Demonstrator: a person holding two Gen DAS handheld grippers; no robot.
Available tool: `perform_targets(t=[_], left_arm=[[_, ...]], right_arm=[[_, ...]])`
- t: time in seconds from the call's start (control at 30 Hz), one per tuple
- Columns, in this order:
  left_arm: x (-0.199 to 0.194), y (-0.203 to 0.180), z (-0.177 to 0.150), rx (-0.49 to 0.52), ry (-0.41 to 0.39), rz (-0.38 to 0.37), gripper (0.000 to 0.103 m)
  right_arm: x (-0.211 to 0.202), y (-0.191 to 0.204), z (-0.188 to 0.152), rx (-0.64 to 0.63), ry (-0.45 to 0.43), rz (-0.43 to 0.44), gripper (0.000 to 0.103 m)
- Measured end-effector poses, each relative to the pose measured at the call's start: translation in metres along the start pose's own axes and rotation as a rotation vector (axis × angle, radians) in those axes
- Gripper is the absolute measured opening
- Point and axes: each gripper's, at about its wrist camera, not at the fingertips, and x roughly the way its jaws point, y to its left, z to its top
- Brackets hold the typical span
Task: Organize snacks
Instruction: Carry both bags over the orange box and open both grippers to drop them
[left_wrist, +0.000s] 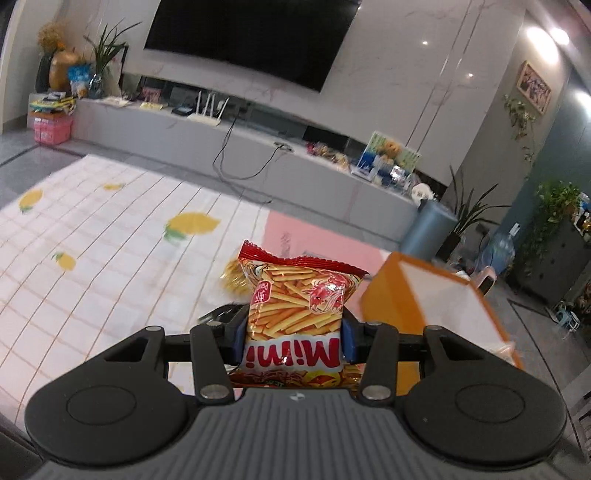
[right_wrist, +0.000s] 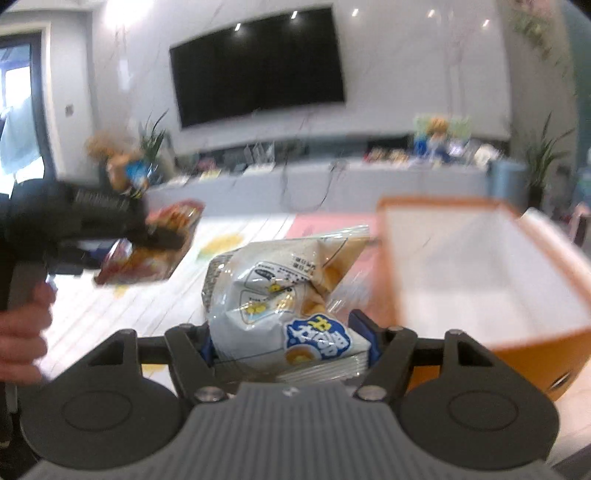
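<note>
Both grippers are loaded. My left gripper (left_wrist: 293, 334) has its blue pads pinching the lower half of a red Mimi shrimp-stick packet (left_wrist: 295, 299), which stands upright with its long axis running away from the camera, crimped top edge farthest out. My right gripper (right_wrist: 290, 338) clamps a pale grey-white snack bag with a blue label (right_wrist: 280, 291), puffy and creased, also pointing forward out of the jaws.

Key relation: the orange storage box (right_wrist: 532, 343) with its white lining sits open-topped just to the right of the right gripper, its near rim beside the grey-white bag. From the left wrist view the same box (left_wrist: 391, 295) lies right of and beyond the shrimp-stick packet, farther off. So the right hand is the nearer one (my judgement: it should drop first, then the left crosses over).

Both packets hang above the lemon-print tablecloth (left_wrist: 92, 236), neither inside the box yet. Right view is motion-blurred; the box's depth is hard to read.
</note>
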Motion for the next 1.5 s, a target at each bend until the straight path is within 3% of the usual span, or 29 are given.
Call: perform_targets(t=[0.23, 0.33, 0.53, 0.7, 0.93, 1.07, 1.17, 1.37, 1.5], left_arm=[[0.006, -0.068, 0.013, 0.036, -0.006, -0.084, 0.053], [0.020, -0.101, 0.013, 0.038, 0.037, -0.123, 0.053], [0.062, -0.153, -0.007, 0.074, 0.166, -0.159, 0.053], [0.100, -0.174, -0.030, 0.112, 0.257, -0.130, 0.053], [0.120, -0.193, -0.059, 0.159, 0.331, -0.117, 0.053], [0.121, -0.200, -0.066, 0.201, 0.316, -0.073, 0.058], [0.114, -0.200, -0.065, 0.222, 0.293, -0.086, 0.076], [0.093, -0.192, -0.059, 0.181, 0.263, -0.115, 0.083], [0.076, -0.179, -0.050, 0.144, 0.238, -0.136, 0.084]], right_arm=[[-0.013, -0.080, 0.076, 0.029, -0.071, -0.226, 0.068], [-0.014, -0.113, 0.095, 0.097, -0.093, -0.276, 0.068], [-0.004, -0.161, 0.067, 0.262, -0.059, -0.205, 0.068], [0.007, -0.187, 0.048, 0.349, 0.015, -0.215, 0.068], [0.023, -0.201, 0.041, 0.406, 0.054, -0.226, 0.068], [0.023, -0.209, 0.035, 0.417, 0.072, -0.246, 0.068], [0.024, -0.210, 0.034, 0.417, 0.080, -0.258, 0.068], [0.032, -0.201, 0.035, 0.350, 0.106, -0.246, 0.068], [0.042, -0.191, 0.031, 0.289, 0.155, -0.189, 0.068]])
